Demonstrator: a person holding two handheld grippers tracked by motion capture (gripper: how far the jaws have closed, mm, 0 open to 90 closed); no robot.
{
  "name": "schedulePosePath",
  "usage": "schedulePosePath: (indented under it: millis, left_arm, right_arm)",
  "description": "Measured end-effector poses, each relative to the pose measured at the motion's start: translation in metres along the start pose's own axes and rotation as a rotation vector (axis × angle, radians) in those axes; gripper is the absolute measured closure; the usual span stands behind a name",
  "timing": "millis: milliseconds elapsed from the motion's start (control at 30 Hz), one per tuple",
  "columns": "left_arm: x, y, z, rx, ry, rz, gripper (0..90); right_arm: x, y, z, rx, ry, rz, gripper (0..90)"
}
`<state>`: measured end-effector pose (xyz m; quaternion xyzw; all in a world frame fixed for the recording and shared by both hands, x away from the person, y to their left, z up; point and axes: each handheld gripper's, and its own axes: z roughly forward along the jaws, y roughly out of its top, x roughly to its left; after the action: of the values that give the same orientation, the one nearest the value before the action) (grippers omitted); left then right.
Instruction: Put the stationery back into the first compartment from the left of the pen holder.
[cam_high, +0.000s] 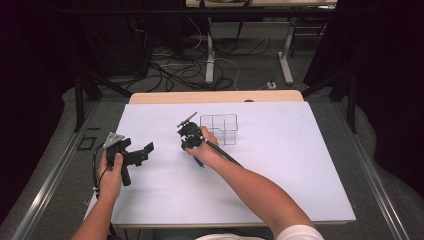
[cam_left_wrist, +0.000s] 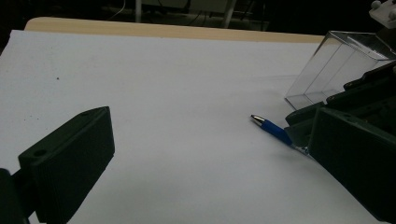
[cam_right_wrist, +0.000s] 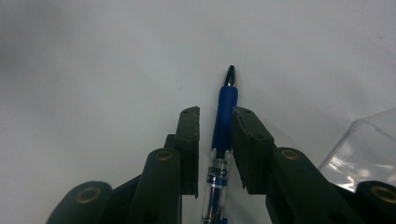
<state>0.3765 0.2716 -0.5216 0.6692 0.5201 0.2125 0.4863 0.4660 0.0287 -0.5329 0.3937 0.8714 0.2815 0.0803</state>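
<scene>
A blue pen with a clear barrel lies on the white sheet, its tip pointing away in the right gripper view. My right gripper points down over it with a jaw on either side. The right pad sits against the pen and a narrow gap remains at the left pad. In the high view the right gripper is near the sheet's middle, and the pen's blue end pokes out under the hand. My left gripper rests at the left, open and empty. Its view shows the pen ahead on the right.
A clear plastic box with dividers stands just right of and behind the right gripper, close to its jaws. The wooden table edge runs along the back. Cables and desk legs lie on the floor beyond.
</scene>
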Motion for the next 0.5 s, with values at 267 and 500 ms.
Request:
schedulePosePath:
  millis: [267,500]
  left_arm:
    - [0.0004,-0.0001,0.0000,0.004,0.000,0.005,0.1]
    - [0.0000,-0.0003,0.0001,0.006,0.000,0.003,0.1]
  right_arm:
    - [-0.0022,0.0001,0.0015,0.048,-0.007,0.010,74.2]
    - [-0.0035,-0.0016,0.0063,0.028,-0.020,0.016,75.8]
